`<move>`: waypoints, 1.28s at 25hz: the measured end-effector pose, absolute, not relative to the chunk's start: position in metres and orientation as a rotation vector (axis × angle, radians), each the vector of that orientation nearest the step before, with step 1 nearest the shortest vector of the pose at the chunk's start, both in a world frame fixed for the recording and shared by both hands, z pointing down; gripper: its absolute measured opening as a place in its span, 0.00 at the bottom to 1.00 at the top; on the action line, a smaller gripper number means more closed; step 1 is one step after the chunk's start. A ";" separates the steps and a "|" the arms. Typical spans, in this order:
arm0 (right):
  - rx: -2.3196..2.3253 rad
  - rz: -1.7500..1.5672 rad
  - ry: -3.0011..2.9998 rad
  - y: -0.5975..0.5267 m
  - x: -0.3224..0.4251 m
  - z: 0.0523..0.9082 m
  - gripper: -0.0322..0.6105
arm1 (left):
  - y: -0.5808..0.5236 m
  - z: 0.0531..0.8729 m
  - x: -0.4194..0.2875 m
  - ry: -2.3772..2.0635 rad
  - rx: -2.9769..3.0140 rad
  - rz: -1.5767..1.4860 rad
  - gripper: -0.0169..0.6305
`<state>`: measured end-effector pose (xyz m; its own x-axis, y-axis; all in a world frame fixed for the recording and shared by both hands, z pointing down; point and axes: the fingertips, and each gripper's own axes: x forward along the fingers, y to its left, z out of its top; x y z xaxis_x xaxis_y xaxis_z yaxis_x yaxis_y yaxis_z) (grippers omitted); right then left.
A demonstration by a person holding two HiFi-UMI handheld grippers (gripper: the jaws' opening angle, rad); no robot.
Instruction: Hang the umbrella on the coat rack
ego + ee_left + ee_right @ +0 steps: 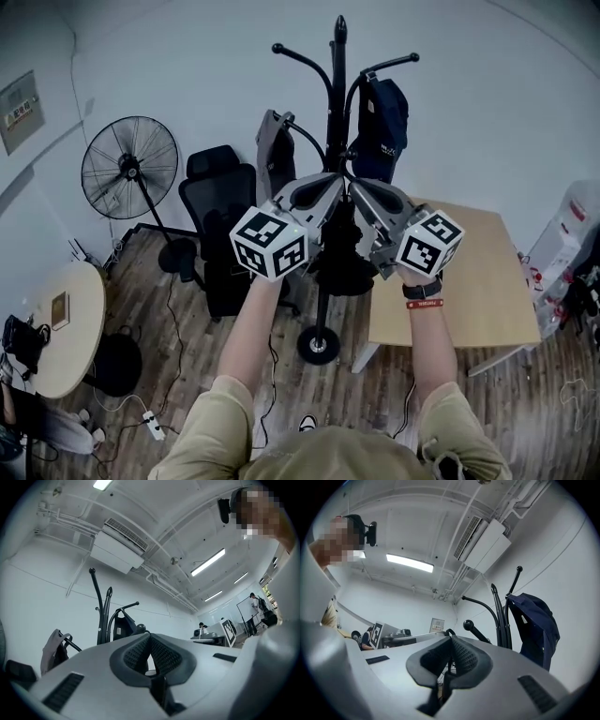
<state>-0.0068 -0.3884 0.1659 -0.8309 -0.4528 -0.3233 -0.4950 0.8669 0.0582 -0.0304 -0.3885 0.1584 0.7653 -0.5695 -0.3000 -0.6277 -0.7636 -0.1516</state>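
Delivery to the hook is the step in hand, judging by how the umbrella point(342, 258) hangs as a dark folded bundle just under the two converging grippers, right in front of the pole of the coat rack point(338, 84). The left gripper point(150, 638) has its ribbed pads pressed together at the tips, and so does the right gripper point(451, 640). A thin dark loop pokes out above the right one's tips — probably the umbrella's strap — so both seem to pinch that strap, though it is too slight to see on the left.

One hook carries a navy bag point(382, 127) and another a grey bag point(273, 150). The upper left arm point(302, 58) is bare, and a knob-ended arm point(476, 631) stands just beside the right gripper.

The next move likely calls for lifting the strap over a free knob and settling it before either claw lets go — a tangle with the bags is the risk.
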 end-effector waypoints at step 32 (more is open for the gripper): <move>-0.745 0.245 2.735 -0.435 0.006 0.130 0.08 | -0.438 0.125 -0.029 0.982 -2.716 0.383 0.06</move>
